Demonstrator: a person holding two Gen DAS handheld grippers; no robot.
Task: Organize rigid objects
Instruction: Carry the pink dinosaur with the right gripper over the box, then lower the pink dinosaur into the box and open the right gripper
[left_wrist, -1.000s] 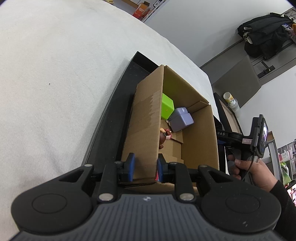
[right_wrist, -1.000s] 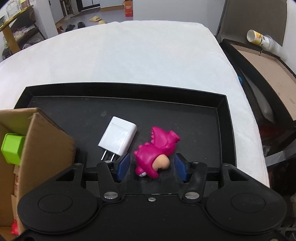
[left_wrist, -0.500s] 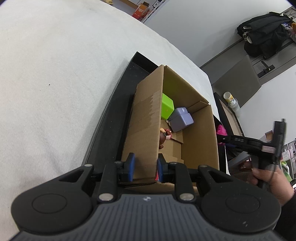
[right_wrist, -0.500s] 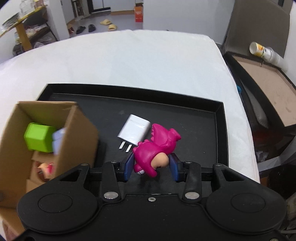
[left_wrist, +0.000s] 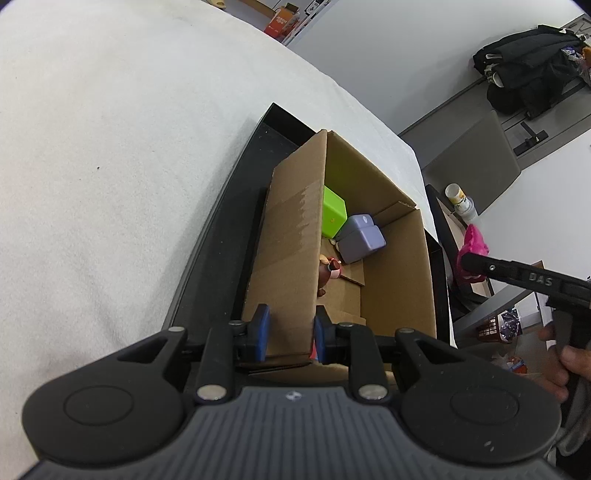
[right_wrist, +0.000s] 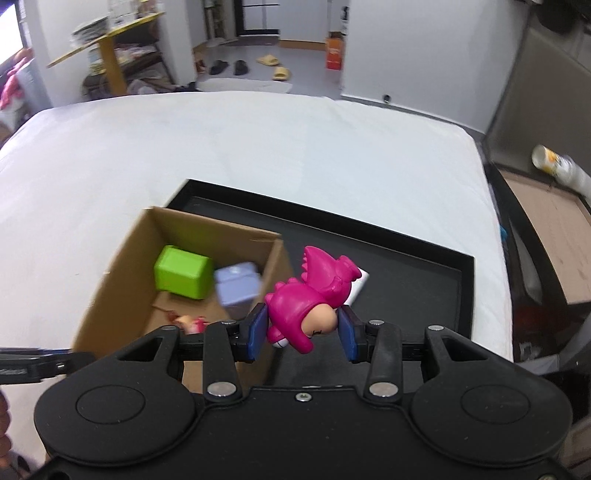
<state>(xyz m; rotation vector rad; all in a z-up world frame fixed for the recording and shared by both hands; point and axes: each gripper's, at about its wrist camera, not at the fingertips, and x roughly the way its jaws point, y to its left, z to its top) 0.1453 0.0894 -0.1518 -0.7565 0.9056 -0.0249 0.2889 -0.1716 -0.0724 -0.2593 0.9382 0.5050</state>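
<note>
My right gripper (right_wrist: 303, 330) is shut on a pink dinosaur toy (right_wrist: 314, 295), which hangs above the right wall of the open cardboard box (right_wrist: 122, 266). In the left wrist view the same toy (left_wrist: 472, 245) shows to the right of the box, off the tray. My left gripper (left_wrist: 290, 334) is shut on the box's near left wall (left_wrist: 291, 236). Inside the box lie a green block (left_wrist: 332, 216), a lilac block (left_wrist: 360, 240) and a small brown figurine (left_wrist: 327, 271). A white charger (right_wrist: 360, 282) lies on the black tray (right_wrist: 406, 280), partly hidden behind the toy.
The tray sits on a white cloth-covered table (right_wrist: 258, 147). Past the table's right edge stand a second dark tray lined with cardboard (right_wrist: 546, 221) and a lying can (right_wrist: 557, 168). A person's hand (left_wrist: 554, 365) holds the right gripper's handle.
The right gripper closed on the pink dinosaur on the tray, lifted it, and carried it left toward the box. The left gripper and box stayed still.
</note>
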